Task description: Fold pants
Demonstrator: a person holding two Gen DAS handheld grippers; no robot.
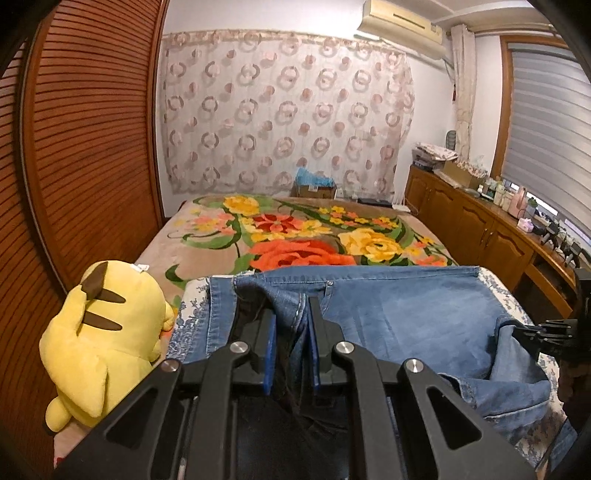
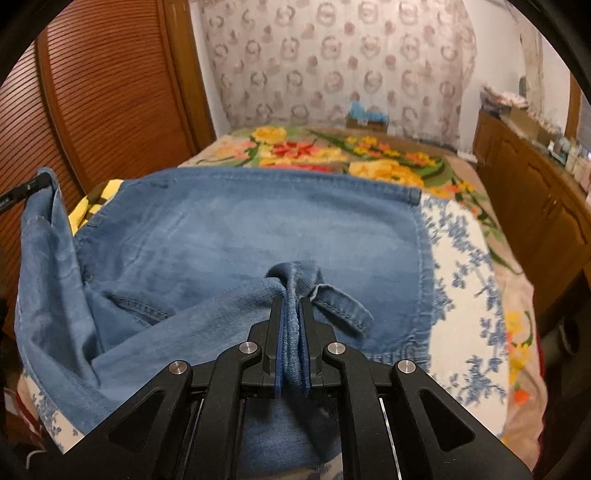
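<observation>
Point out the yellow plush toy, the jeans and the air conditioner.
yellow plush toy (image 1: 107, 343): left wrist view, on its back.
jeans (image 2: 258, 225): right wrist view, on the flat denim panel.
air conditioner (image 1: 402, 27): left wrist view, on its front casing.

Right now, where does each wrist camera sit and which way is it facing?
Left wrist: on the left gripper, looking along the bed to the curtain; its fingers pinch the jeans, with the yellow plush toy alongside.
Right wrist: on the right gripper, facing likewise; its fingers clamp a denim fold.
Shared: jeans, floral blanket, curtain, cabinets.
</observation>
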